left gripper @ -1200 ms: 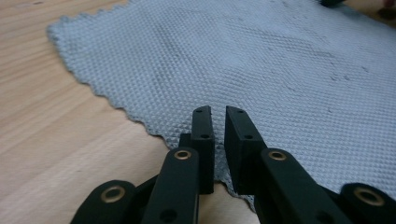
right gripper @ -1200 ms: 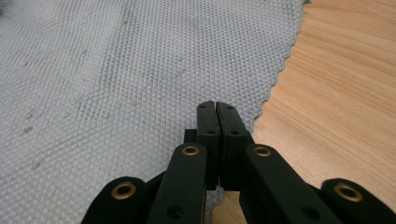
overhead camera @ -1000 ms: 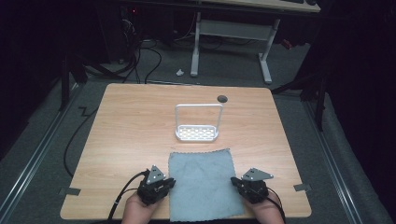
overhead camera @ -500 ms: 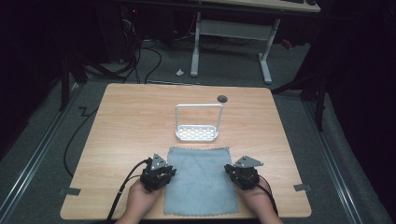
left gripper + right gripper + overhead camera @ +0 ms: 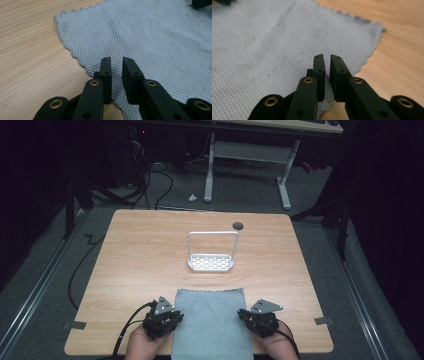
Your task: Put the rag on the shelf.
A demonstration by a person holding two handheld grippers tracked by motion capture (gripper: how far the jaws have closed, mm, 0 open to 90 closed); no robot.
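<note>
High view: left gripper (image 5: 176, 316) and right gripper (image 5: 242, 313), jaws narrowly apart, are flanking the cloth (image 5: 212, 325) lying on the bench (image 5: 140, 255).

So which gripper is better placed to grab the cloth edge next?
Neither clearly: the left gripper sits at the grey cloth's left edge, the right gripper at its right edge, both with jaws slightly parted, so probably both together.

table (image 5: 145, 255) evenly lit amid dark surroundings; cloth (image 5: 257, 45) blurs softly in the right gripper view.
</note>
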